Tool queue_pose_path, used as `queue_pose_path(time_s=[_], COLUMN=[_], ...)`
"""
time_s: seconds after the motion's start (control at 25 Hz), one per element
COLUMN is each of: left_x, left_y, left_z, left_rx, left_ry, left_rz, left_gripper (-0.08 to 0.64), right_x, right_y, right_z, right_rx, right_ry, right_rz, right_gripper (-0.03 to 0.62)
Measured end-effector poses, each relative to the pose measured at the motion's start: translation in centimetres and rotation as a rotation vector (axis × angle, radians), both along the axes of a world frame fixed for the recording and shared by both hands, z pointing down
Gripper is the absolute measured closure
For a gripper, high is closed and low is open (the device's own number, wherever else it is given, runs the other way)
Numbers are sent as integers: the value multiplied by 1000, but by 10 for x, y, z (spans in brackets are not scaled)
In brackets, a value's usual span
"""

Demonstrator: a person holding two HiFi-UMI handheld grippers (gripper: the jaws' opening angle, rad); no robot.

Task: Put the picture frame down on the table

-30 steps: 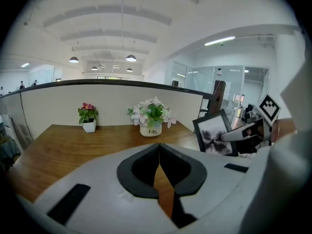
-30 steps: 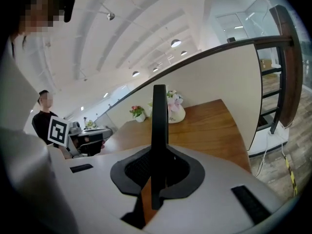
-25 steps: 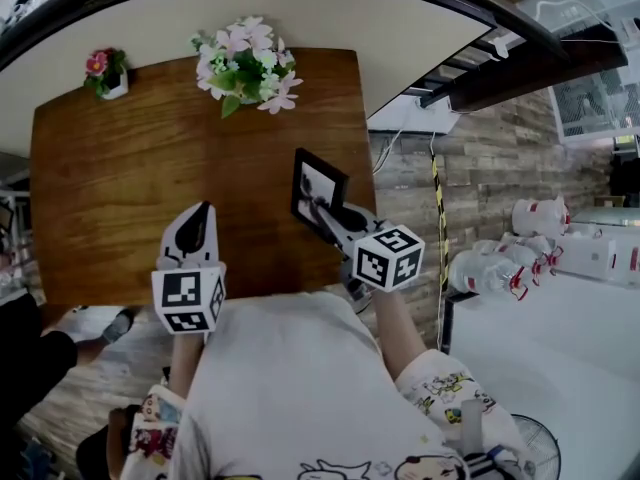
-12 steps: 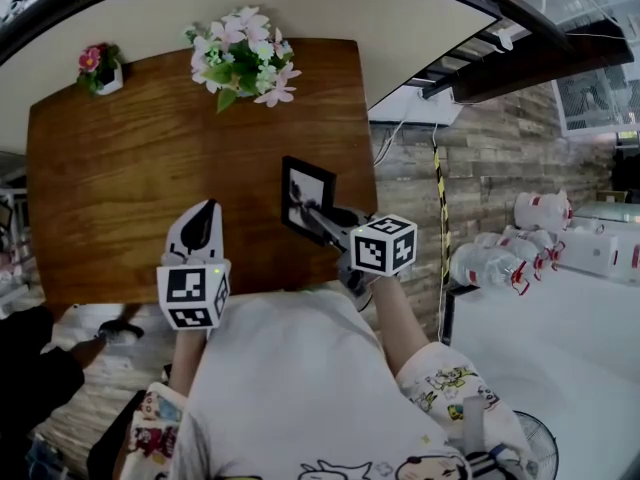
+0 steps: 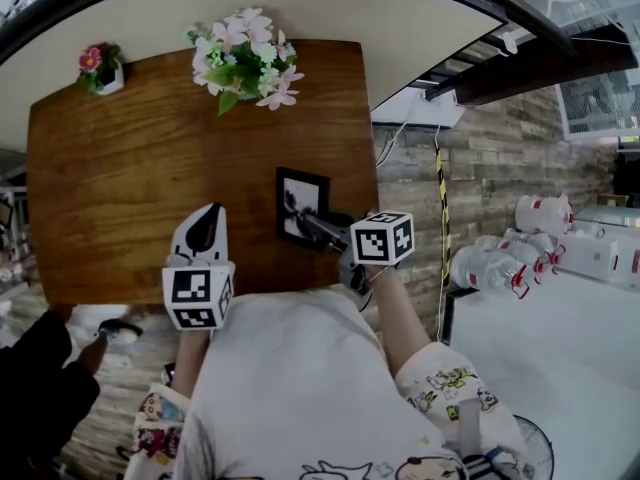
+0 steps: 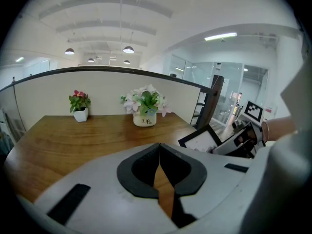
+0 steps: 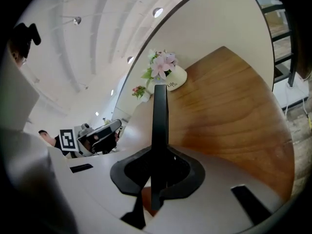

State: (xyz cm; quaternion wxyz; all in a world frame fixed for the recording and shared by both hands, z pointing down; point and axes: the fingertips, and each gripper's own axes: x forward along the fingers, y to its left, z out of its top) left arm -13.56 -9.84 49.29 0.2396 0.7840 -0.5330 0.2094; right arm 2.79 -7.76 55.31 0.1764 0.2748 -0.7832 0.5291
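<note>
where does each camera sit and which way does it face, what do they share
Head view: on the person's head, looking steeply down at the table; shows shirt, left gripper, right gripper.
Left gripper view: on the left gripper, facing along its shut jaws towards the flower pot; right forearm shows.
Right gripper view: on the right gripper, looking along jaws shut on the picture frame, seen edge-on; own casing below.
Shared: both gripper views see the flower pot.
</note>
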Motion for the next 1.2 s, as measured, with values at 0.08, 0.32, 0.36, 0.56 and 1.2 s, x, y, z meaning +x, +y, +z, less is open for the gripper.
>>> queue_pose_path(time_s=[0.08, 0.32, 0.36, 0.56, 1.2], left_x=[0, 1, 2, 2, 0], left_y=[-1, -2, -3, -6, -13], left_z=[-1, 1, 1, 3, 9], left_rx=[1, -4, -5, -9, -25], left_ry=[5, 7, 8, 9, 2], left_rz=[-3, 2, 4, 13, 32], left_gripper=[555, 555, 555, 555, 555], right_x=[0, 2, 3, 2, -2], right_y=[-2, -8, -8, -11, -18], right_z=[2, 9, 13, 24, 42], right_rx=[-20, -61, -68, -64, -23], right_ry=[-6, 5, 18, 84, 205], right_rz=[-2, -12, -18, -56, -82], right_gripper=[561, 561, 561, 553, 501])
